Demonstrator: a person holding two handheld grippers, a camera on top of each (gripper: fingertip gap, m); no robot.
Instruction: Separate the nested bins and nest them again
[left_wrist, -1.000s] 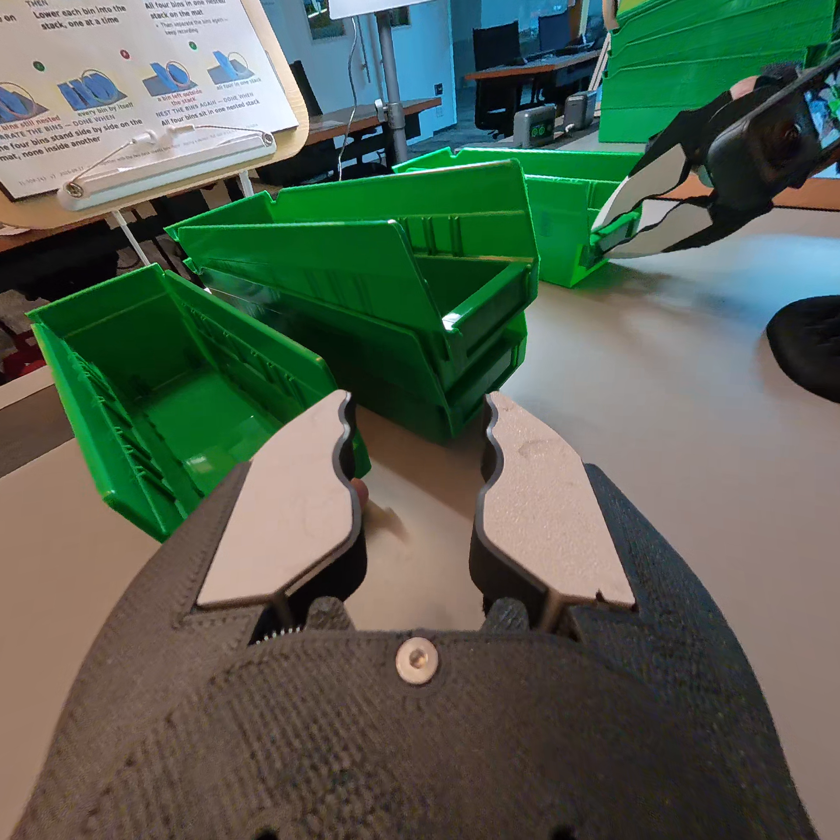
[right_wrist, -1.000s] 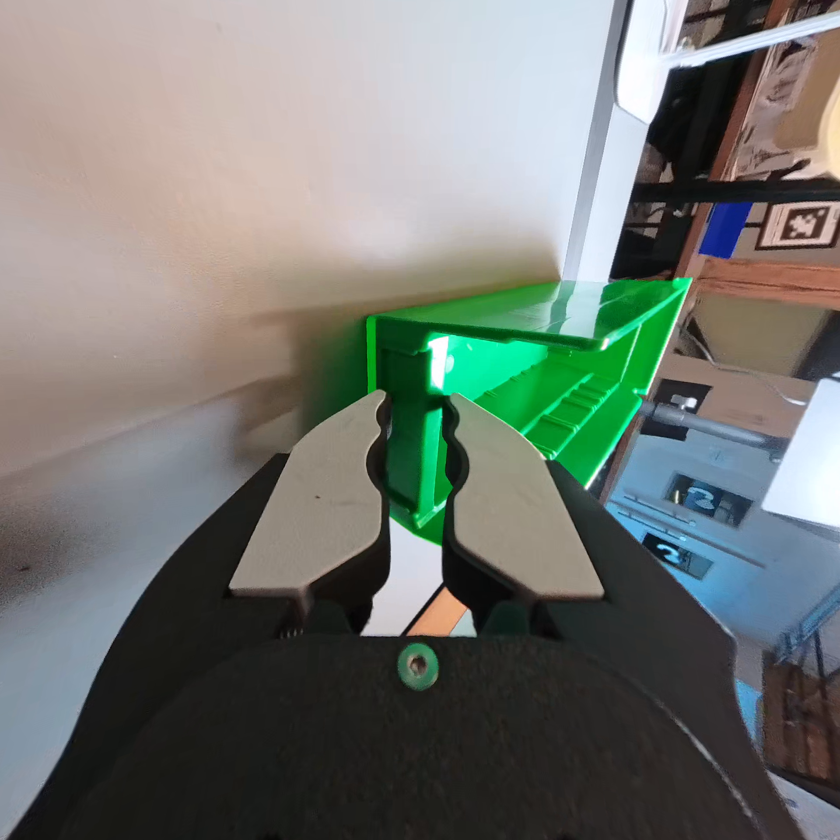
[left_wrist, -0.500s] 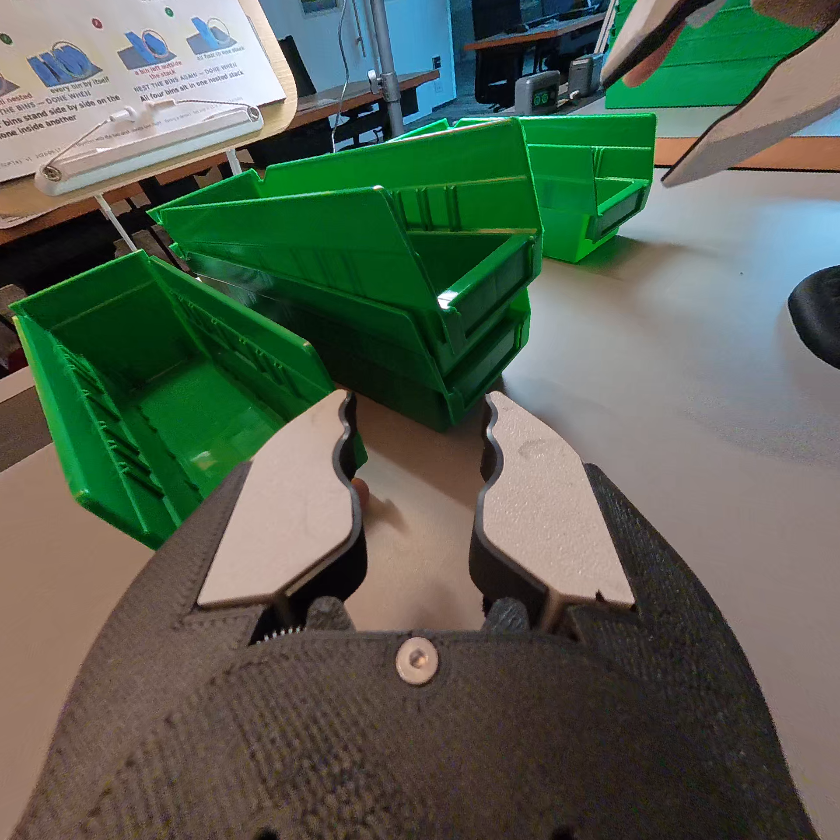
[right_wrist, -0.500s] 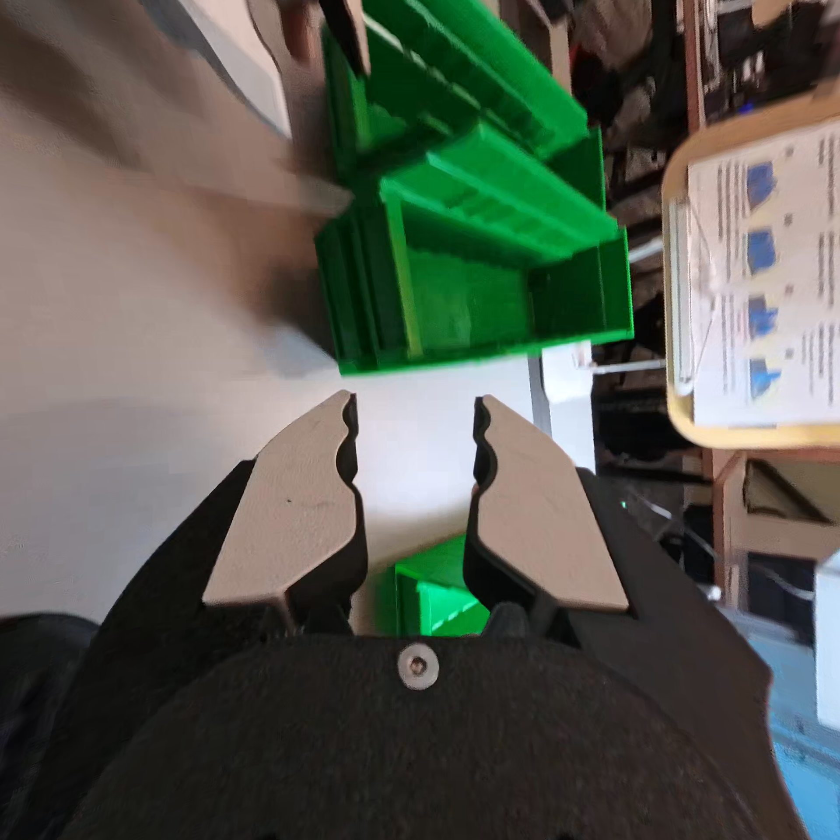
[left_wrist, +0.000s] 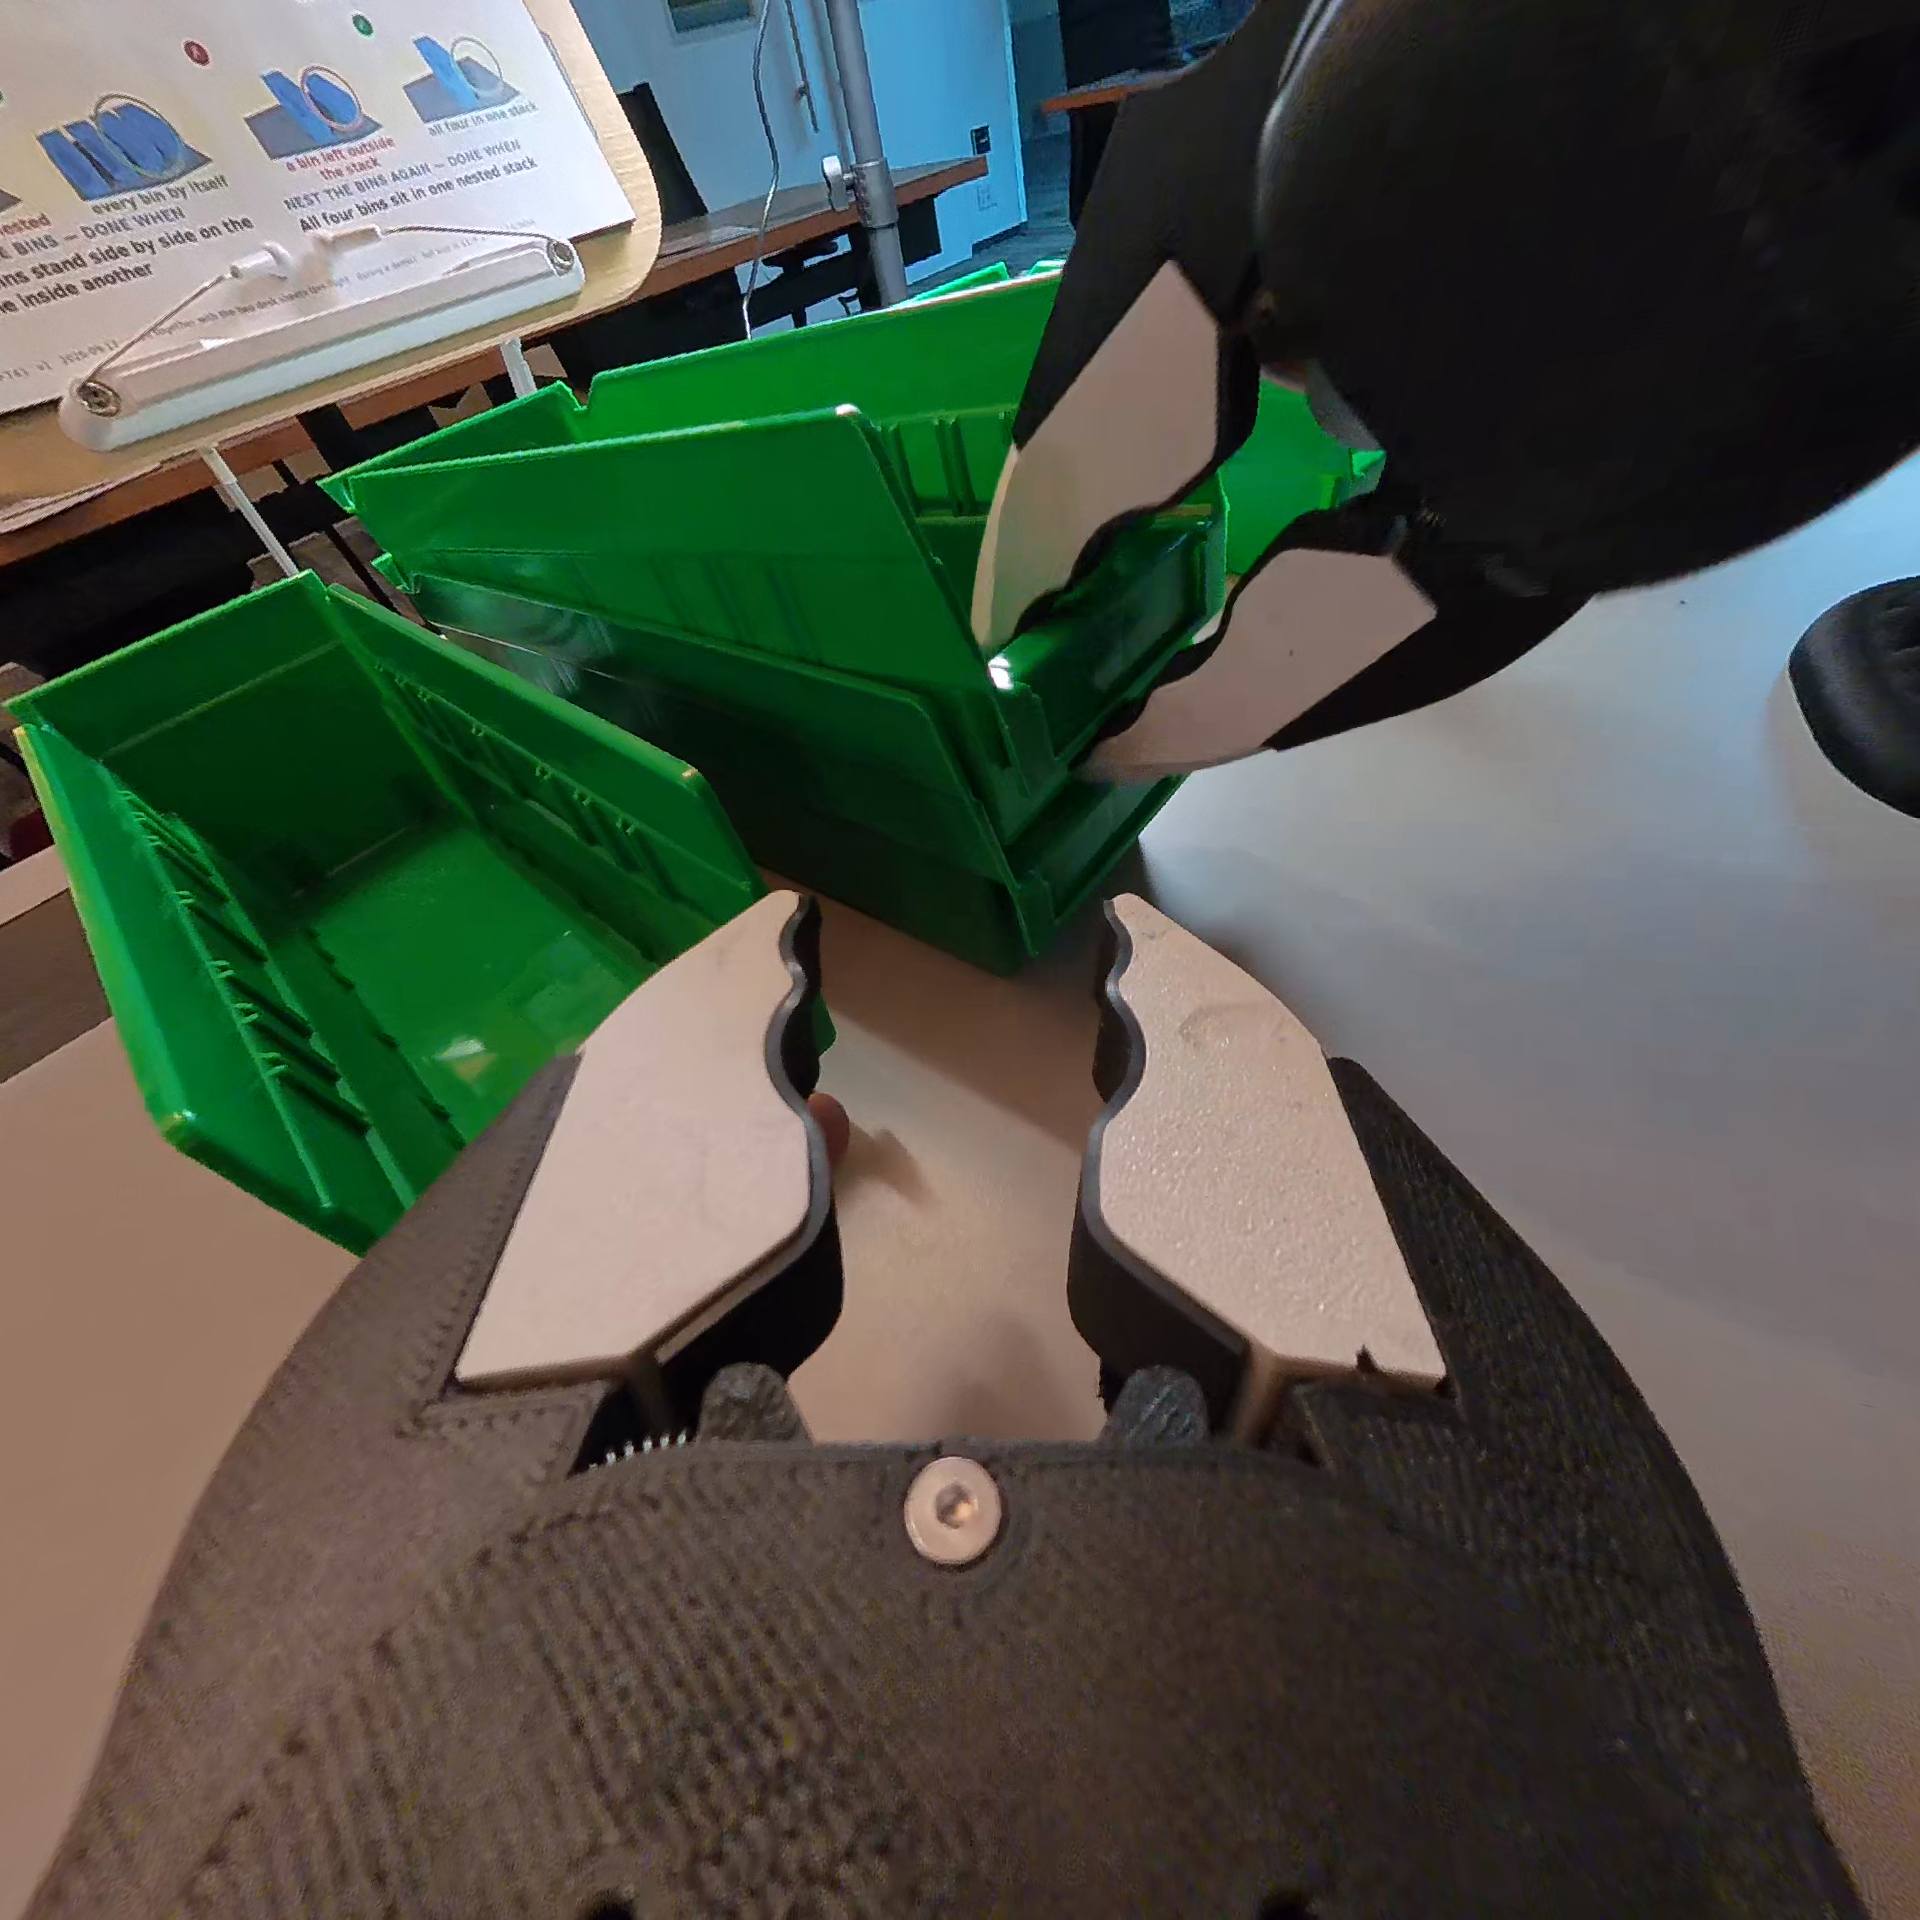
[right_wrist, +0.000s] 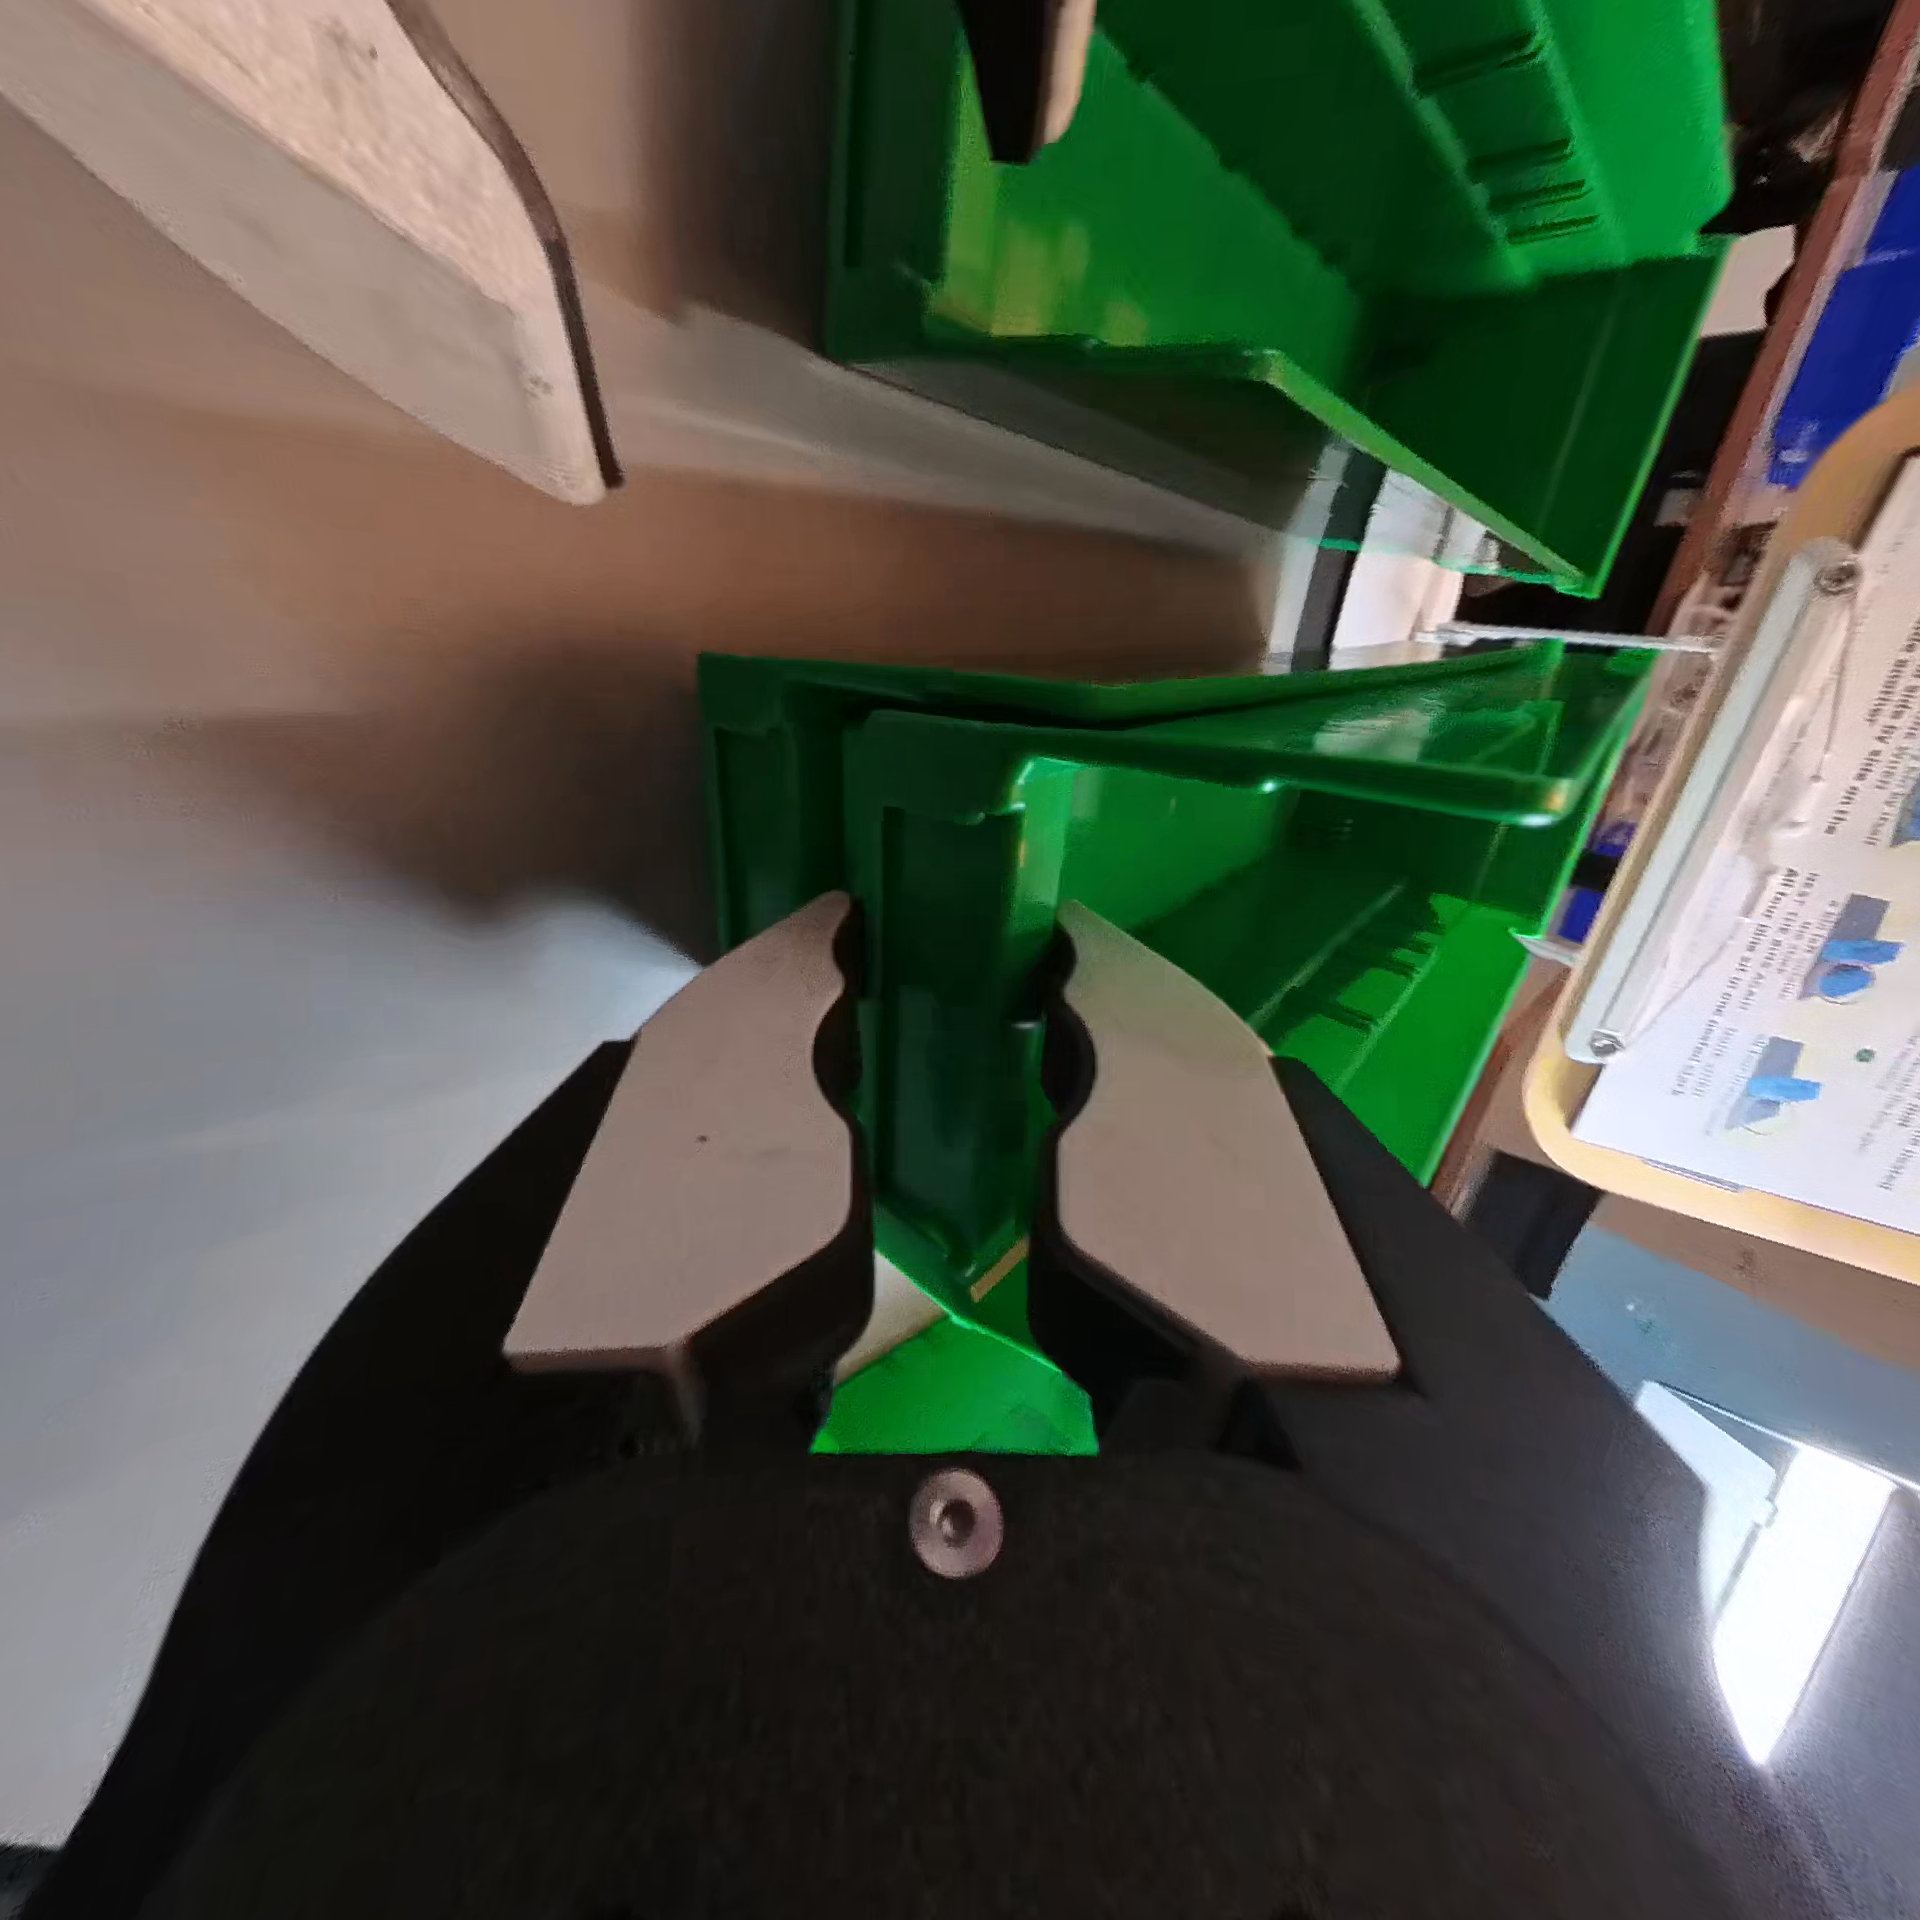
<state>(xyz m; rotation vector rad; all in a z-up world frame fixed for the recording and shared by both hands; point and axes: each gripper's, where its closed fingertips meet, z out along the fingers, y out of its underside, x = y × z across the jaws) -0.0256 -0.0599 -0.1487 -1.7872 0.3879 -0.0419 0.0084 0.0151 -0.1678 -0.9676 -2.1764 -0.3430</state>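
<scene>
far left, in the left wrist view: a clipboard on a stand (left_wrist: 312, 197) with a printed instruction sheet, blue diagrams and lines of text on it, readable in part but not repeated here; same board at the right edge of the right wrist view (right_wrist: 1766, 935)

below it, a single green bin (left_wrist: 343, 914) standing alone on the grey table (left_wrist: 1507, 1039), open top up, empty, just beside the stack and not touching the left gripper

centre: a stack of nested green bins (left_wrist: 748, 644), top bin tilted up at its front; no brand mark or label legible on any bin; behind the stack, part of another green bin (left_wrist: 1299, 468), mostly hidden by the right gripper

near bottom centre: left gripper (left_wrist: 951, 966) hovering low over bare table just in front of the stack, jaws apart, nothing between them

right of centre: right gripper (left_wrist: 1101, 665) reaching in from the upper right, one finger inside the top bin's front lip, the other outside it; in its own view (right_wrist: 951, 956) both fingers pressed against the dark green front wall, clamped on the top bin (right_wrist: 1247, 883); black body blocking much of the stack's far side

far right: a dark round cushioned object (left_wrist: 1860, 686) at the table edge, cut off by the frame

background: desks, a metal pole, office chairs, all dim
</scene>
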